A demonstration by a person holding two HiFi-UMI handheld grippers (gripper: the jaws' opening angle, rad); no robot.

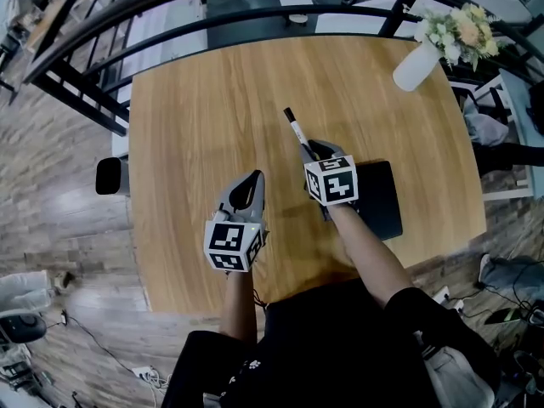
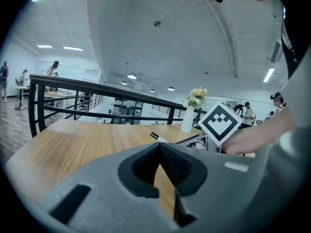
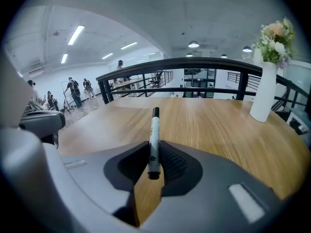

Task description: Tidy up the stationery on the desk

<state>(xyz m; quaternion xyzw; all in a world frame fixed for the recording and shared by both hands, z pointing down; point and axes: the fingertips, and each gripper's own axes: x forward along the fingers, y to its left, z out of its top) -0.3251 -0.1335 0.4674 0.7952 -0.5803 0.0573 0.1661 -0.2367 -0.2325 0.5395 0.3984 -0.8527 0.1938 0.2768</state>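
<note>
the left hand-held gripper (image 1: 253, 179) points toward 12 o'clock, jaws pressed together, nothing between them. at its 2 o'clock the right hand-held gripper (image 1: 316, 149) aims toward 11 o'clock, tilted downward, jaws clamped on a pen (image 1: 294, 128).

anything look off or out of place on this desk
Nothing stands out. The white vase of flowers stands upright at the far right, the black case lies flat, and the marker sits straight in the jaws of the right gripper. No spill or damage shows.
</note>
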